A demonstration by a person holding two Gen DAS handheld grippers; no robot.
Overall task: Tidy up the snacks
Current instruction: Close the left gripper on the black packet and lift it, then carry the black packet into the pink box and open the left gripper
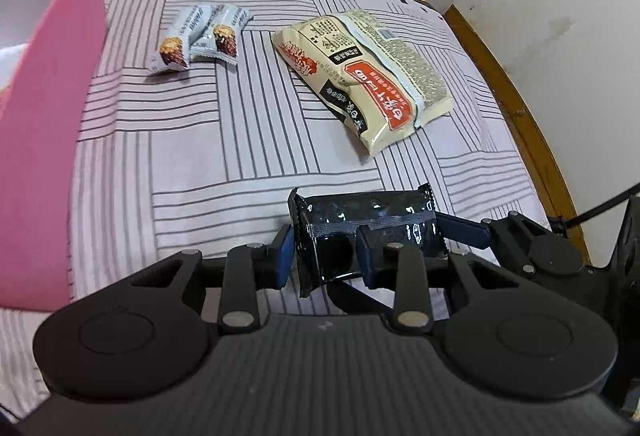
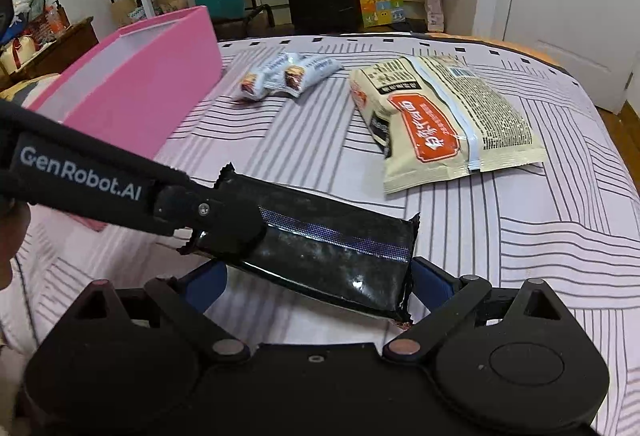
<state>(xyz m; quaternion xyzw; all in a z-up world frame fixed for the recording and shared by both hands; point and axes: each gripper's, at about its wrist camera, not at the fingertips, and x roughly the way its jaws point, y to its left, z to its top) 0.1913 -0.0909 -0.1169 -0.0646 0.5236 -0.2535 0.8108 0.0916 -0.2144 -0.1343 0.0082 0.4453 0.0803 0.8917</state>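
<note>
On the bed (image 1: 180, 156), with its striped sheet, I count two small grey snack bars (image 1: 196, 36) lying side by side near the far edge, one large cream packet (image 1: 360, 72) toward the right edge, and one pink box (image 1: 44, 116) along the left edge. A single black snack pack (image 1: 360, 220) is off the sheet near the front edge: the left gripper (image 1: 324, 248) is pinching one end of it between its blue pads. The pack's other end hangs between the fingers of the right gripper (image 2: 320, 276), whose jaws are spread wide, with the pads clear of the wrapper.
</note>
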